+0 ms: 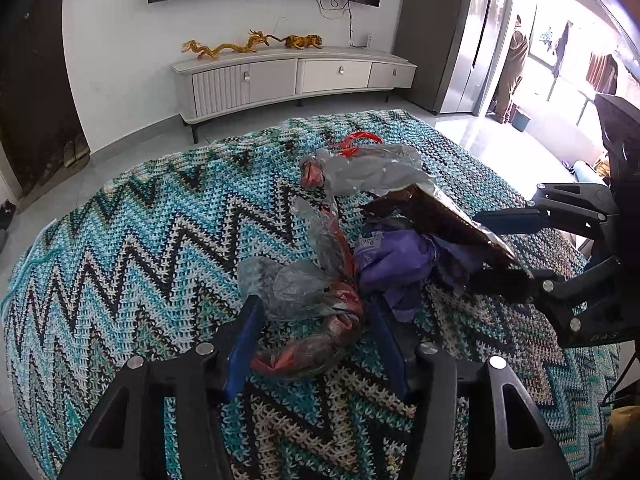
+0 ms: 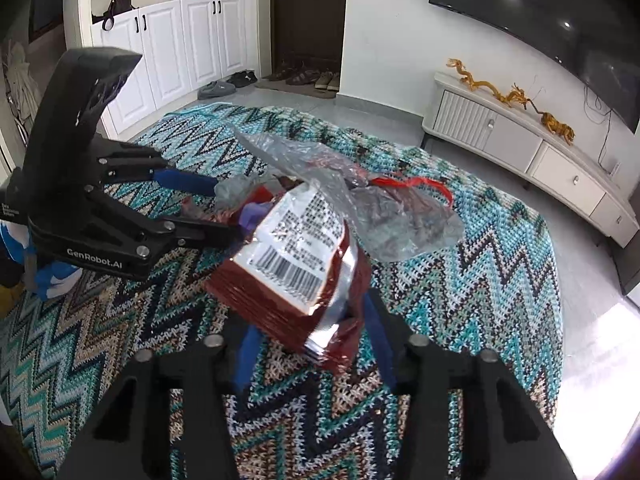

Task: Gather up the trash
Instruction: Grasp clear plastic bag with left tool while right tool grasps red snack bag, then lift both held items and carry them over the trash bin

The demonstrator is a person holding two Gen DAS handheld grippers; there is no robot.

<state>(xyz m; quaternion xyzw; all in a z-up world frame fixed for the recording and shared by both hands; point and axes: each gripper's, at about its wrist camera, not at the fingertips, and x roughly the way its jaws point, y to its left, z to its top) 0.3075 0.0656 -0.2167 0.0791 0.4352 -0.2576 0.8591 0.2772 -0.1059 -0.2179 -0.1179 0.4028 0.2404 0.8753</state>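
Note:
A pile of trash lies on a zigzag knitted rug. In the left wrist view my left gripper is shut on a crumpled clear-and-red wrapper at the pile's near end. Beside it lies a purple plastic bag. Further back sits a clear plastic bag with a red handle. My right gripper is shut on a red foil snack bag with a white barcode label, and the bag is tilted. From the left wrist view the right gripper reaches in from the right, clamping that bag.
A low white TV cabinet with golden figurines stands against the far wall under a dark screen. A steel fridge and a person in a bright doorway are at the right. Shoes lie by a dark door, next to white cupboards.

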